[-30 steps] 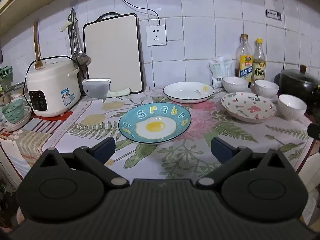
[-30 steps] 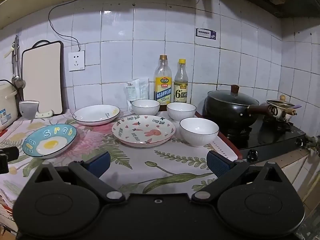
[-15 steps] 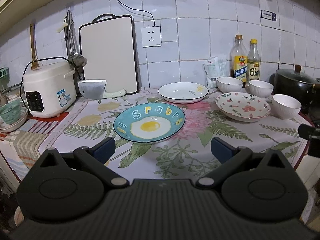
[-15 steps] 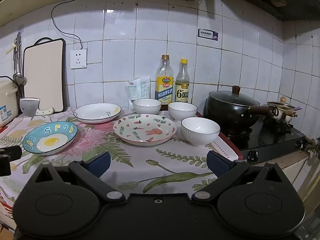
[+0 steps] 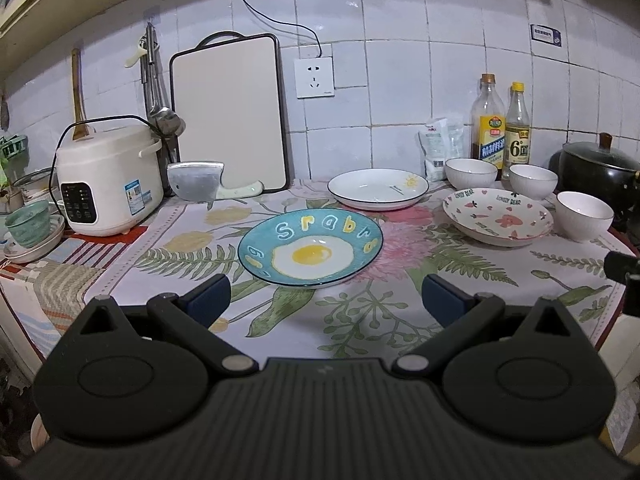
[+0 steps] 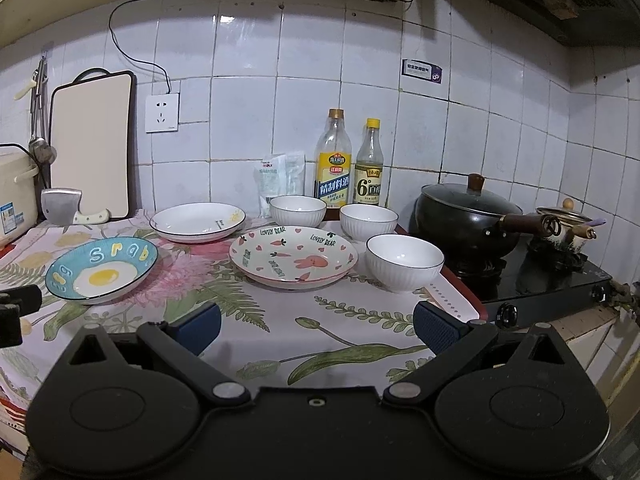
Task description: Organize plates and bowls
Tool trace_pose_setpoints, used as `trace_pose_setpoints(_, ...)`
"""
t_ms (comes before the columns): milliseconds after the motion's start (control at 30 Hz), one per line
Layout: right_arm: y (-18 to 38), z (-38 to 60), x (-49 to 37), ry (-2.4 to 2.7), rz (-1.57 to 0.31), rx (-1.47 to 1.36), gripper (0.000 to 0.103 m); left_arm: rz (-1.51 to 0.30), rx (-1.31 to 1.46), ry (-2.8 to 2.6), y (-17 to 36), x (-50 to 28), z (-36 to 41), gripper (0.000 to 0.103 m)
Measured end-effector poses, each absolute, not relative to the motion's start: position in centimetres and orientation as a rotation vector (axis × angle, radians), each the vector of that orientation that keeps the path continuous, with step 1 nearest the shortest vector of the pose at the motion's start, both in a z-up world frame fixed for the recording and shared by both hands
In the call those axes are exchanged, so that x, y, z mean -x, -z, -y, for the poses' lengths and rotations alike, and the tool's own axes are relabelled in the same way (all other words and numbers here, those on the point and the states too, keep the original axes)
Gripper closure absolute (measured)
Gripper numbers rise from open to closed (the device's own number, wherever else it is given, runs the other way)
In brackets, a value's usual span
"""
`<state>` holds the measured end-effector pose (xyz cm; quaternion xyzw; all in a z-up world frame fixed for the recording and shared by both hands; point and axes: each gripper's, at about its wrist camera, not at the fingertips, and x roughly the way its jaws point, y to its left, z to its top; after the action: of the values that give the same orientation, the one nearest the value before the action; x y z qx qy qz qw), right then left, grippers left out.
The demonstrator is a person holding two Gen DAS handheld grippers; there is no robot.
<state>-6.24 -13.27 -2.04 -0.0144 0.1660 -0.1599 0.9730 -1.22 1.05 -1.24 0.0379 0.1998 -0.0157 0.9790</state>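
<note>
Tiled kitchen, floral-clothed desk [image 5: 400,320]. Blue egg plate [image 5: 310,254] sits dead centre; white plate [image 5: 378,189] at one o'clock, bear plate [image 6: 294,257] and three white bowls [image 6: 404,262] right. Left hand-held gripper [image 5: 324,296] and right hand-held gripper [image 6: 316,322] both released, empty.

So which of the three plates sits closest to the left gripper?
The blue fried-egg plate, just ahead of the open left gripper; the white plate and pink rabbit plate lie farther back.

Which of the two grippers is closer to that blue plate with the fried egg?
Left. The left gripper hangs open right before the blue egg plate; the right gripper, also open, sits further right, the plate off its left.
</note>
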Motion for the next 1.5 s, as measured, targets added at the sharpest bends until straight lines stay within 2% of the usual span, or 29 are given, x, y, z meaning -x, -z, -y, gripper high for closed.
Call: trace_pose_setpoints(1500,2.7,13.5,5.8,0.329,-0.338,0.039,0.000,-0.418,-0.061,0.104,1.5,1.7,-0.3,0.000)
